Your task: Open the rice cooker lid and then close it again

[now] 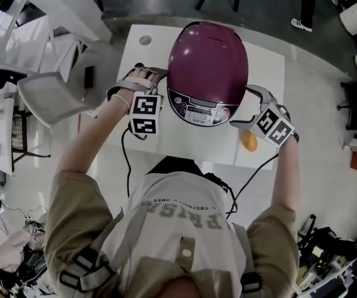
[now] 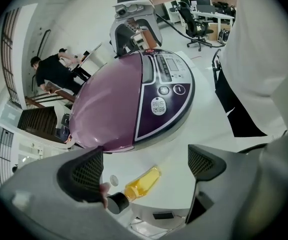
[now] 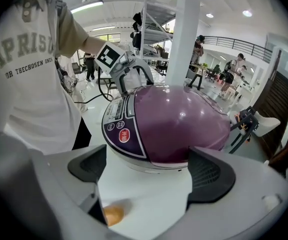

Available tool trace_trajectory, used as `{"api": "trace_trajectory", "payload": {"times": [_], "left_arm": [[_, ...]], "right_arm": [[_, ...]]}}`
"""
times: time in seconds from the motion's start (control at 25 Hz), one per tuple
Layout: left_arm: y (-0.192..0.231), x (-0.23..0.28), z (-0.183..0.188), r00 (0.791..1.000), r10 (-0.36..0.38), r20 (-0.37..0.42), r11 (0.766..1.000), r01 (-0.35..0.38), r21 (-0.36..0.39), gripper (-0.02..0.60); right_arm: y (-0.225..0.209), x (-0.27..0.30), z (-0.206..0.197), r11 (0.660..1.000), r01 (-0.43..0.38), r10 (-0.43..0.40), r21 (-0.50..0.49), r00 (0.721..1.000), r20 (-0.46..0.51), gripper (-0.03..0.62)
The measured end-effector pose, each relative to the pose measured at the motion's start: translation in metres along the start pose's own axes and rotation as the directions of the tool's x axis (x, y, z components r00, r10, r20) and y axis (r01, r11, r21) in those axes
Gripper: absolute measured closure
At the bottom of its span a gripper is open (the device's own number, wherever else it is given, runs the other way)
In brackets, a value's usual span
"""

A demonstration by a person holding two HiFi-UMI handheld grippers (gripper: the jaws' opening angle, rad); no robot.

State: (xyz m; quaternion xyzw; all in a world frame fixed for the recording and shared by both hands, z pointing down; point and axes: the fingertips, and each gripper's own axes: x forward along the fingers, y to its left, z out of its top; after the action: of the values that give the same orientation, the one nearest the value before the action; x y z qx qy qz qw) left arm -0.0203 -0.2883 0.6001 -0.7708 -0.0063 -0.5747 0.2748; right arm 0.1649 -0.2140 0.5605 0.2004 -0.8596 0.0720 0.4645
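Head view: a purple rice cooker [image 1: 202, 112], lid [image 1: 207, 58] shut, sits by the white tabletop's [image 1: 266, 64] far edge, with the left gripper [image 1: 148, 78] and right gripper [image 1: 243, 107] flanking it.

Left gripper view: jaws wide apart, gripping nothing.

Right gripper view: jaws wide apart, empty.

closed purple rice cooker [image 1: 207, 73] upright on table

Bare strips of table [image 1: 266, 73] either side of the rice cooker [image 1: 207, 67], a yellow bottle [image 1: 248, 141] on the right strip
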Motion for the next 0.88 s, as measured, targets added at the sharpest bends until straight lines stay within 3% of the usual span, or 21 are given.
{"api": "trace_trajectory", "payload": {"times": [0.32, 0.44, 0.52, 0.6, 0.72, 0.88], "left_arm": [[0.008, -0.010, 0.005, 0.998, -0.010, 0.056, 0.995, 0.015, -0.097, 0.043], [0.014, -0.024, 0.012, 0.994, 0.007, 0.111, 0.988, 0.011, -0.155, 0.044], [0.022, -0.037, 0.022, 0.983, 0.060, 0.176, 0.978, -0.022, -0.209, 0.047], [0.035, -0.055, 0.036, 0.954, 0.147, 0.261, 0.954, -0.067, -0.292, 0.082], [0.054, -0.082, 0.051, 0.893, 0.281, 0.352, 0.899, -0.116, -0.423, 0.104], [0.075, -0.111, 0.054, 0.810, 0.462, 0.362, 0.809, -0.217, -0.547, 0.142]], "right_arm": [[-0.003, -0.011, 0.016, 0.995, 0.024, -0.040, 0.097, 0.985, 0.166, 0.111], [-0.007, -0.026, 0.032, 0.990, 0.064, -0.094, 0.127, 0.964, 0.249, 0.111], [-0.007, -0.038, 0.044, 0.984, 0.109, -0.149, 0.142, 0.939, 0.312, 0.111], [-0.006, -0.051, 0.059, 0.973, 0.164, -0.214, 0.161, 0.900, 0.379, 0.111], [-0.008, -0.071, 0.079, 0.943, 0.246, -0.325, 0.222, 0.820, 0.471, 0.111], [-0.011, -0.094, 0.097, 0.896, 0.339, -0.444, 0.289, 0.712, 0.544, 0.112]]}}
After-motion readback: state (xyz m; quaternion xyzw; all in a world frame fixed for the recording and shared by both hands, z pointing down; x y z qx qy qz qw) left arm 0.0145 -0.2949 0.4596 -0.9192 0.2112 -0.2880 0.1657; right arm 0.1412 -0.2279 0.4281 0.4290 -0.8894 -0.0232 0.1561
